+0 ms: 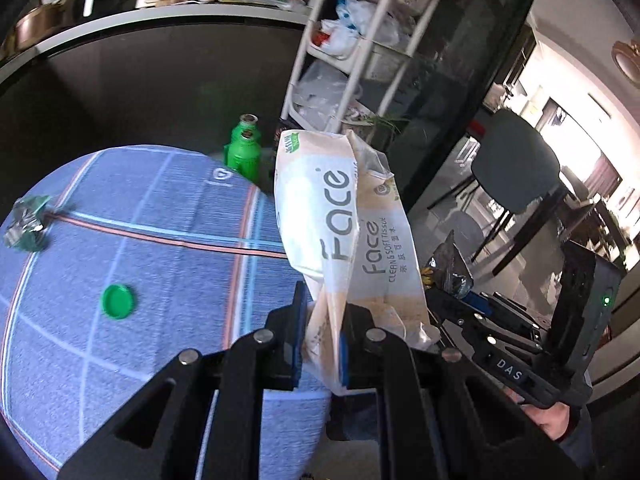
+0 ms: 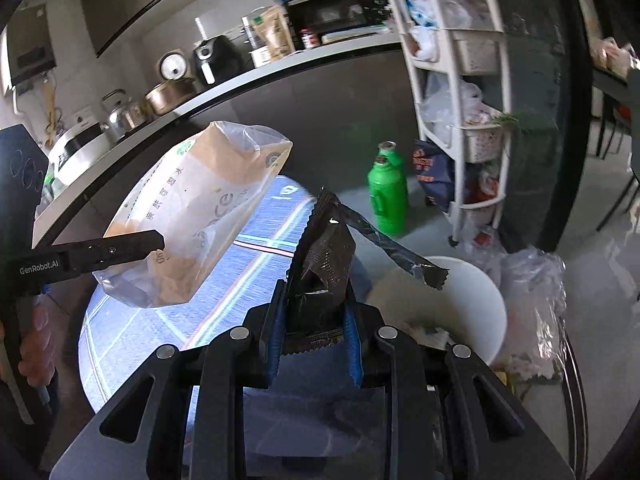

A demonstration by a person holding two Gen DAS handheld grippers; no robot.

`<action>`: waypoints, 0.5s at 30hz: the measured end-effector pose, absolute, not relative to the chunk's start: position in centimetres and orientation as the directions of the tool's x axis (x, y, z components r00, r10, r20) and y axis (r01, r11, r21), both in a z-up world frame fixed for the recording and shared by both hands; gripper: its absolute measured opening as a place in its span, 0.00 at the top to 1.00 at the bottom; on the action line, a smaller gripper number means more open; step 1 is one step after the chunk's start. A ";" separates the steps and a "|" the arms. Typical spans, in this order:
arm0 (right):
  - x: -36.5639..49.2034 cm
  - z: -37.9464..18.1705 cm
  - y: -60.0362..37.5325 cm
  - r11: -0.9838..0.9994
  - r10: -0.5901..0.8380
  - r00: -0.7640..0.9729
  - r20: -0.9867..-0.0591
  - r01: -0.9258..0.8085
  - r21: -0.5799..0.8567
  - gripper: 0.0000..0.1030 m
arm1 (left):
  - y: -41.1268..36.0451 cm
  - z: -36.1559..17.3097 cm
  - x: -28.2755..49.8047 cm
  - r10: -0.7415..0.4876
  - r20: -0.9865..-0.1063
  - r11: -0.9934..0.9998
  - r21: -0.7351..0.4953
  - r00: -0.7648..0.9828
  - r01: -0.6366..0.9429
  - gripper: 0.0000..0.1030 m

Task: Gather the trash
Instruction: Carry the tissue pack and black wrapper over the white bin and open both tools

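1. Round table [image 1: 168, 216], covered in a blue cloth with white and red grid lines and a small printed logo near the far edge.
2. Green bottle cap [image 1: 117, 301], lying flat on the cloth, left of centre in the left wrist view.
3. Crumpled clear-and-green wrapper [image 1: 26, 222], on the cloth at the left rim.
4. Floor [image 2: 592, 280], grey; carries a green bottle [image 2: 387, 196] standing upright, uncapped, beyond the table, and a white bin [image 2: 476, 304] beside it.
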State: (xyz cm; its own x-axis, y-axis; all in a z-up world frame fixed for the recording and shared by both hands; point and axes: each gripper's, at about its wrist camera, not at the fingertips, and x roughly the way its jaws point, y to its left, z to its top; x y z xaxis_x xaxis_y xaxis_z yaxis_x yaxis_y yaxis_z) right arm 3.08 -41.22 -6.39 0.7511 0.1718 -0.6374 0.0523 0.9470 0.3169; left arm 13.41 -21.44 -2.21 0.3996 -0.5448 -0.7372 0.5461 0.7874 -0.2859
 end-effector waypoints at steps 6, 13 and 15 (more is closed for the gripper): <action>2.3 -8.5 -44.1 0.933 0.142 0.740 -0.658 0.122 0.338 0.77 | -25.7 -3.5 13.9 -0.536 -0.767 0.762 -0.259 0.353 0.594 0.87; 2.2 -11.3 -46.7 0.915 0.128 0.719 -0.683 0.181 0.361 0.77 | -29.9 -5.6 15.2 -0.524 -0.793 0.741 -0.244 0.311 0.626 0.86; 2.3 -12.2 -47.5 0.911 0.123 0.710 -0.693 0.196 0.362 0.77 | -30.9 -6.3 15.6 -0.517 -0.803 0.740 -0.243 0.298 0.627 0.86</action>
